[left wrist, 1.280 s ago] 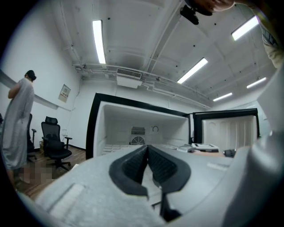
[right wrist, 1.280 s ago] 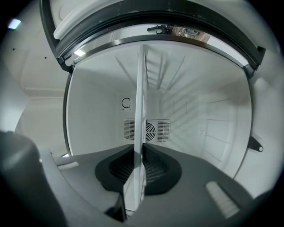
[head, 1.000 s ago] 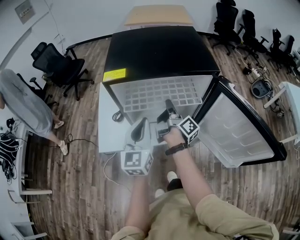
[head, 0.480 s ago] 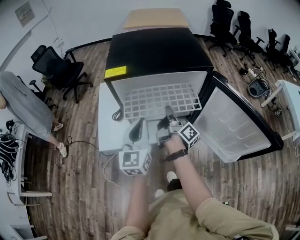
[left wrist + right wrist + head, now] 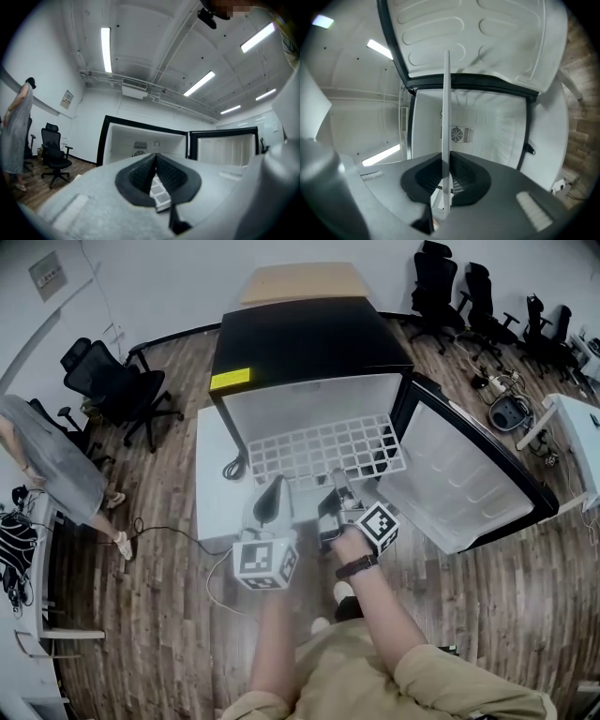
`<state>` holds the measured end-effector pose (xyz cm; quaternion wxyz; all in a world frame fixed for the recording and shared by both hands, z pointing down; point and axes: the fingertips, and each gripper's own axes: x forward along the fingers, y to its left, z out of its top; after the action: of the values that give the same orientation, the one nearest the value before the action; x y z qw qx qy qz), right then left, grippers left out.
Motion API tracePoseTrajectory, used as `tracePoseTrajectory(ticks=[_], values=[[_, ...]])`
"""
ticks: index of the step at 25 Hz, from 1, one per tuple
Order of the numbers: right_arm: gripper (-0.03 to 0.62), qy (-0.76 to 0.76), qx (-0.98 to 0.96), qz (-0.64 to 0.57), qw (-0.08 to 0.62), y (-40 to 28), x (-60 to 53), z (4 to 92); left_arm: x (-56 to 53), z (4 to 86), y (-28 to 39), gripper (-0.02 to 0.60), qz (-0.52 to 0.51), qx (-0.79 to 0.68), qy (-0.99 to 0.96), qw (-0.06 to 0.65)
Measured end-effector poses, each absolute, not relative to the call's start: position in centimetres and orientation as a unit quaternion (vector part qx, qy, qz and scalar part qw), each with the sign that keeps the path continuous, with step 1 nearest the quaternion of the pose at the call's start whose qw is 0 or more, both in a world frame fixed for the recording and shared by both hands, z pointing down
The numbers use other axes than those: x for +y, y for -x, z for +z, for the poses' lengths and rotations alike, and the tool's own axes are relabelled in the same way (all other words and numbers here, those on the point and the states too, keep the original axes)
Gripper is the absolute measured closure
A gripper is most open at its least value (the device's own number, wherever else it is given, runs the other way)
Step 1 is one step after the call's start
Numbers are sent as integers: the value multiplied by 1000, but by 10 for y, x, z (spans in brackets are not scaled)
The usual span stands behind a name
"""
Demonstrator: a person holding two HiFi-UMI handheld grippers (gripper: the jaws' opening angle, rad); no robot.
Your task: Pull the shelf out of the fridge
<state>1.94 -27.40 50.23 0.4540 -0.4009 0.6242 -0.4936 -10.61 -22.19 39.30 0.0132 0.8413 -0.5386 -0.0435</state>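
— Although pinched only at its front rim, stretches well ahead of the right gripper as a flat white shelf, jutting partway out of the fridge, with the far edge at the open mouth beyond the jaws.
— Gripped firmly?
— Yes. Clamped edge-on between both black pads, with the thin rim running straight through the jaws and away from them.
— And the left gripper?
— Held just to the left of the right one, jaws pressed together, pinching nothing. Looks over a patch of the same white grid, just beyond and below its pads.
— Looks like what, up close?
— Like a lattice: rows and columns of square cells, thin white bars, a plain rim all round. Flat, rigid, matt. Hard to tell coated wire from plastic.
— And around it?
— Ahead of both grippers, a boxy cabinet, glossy black outside, smooth white inside, with a round fan grille on the back wall. To the right gripper's right, swung wide, the door: black frame, white moulded liner with long rounded ridges. Below the grippers, brown wood-plank floor. On the pads, ribbed black rubber; on the gripper bodies, pale grey matt plastic.
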Motion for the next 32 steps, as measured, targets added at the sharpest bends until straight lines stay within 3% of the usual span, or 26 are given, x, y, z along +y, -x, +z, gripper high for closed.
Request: tracePoseTrajectory(ticks=[18,32], values=[[563,439,728,-361,384,-40,-210,456,-183,385,100,580,-43,-524,-851,4],[563,537,819,-122,161,-31,-191,391,-188,375,110,580,-10,-553,-831,-59]])
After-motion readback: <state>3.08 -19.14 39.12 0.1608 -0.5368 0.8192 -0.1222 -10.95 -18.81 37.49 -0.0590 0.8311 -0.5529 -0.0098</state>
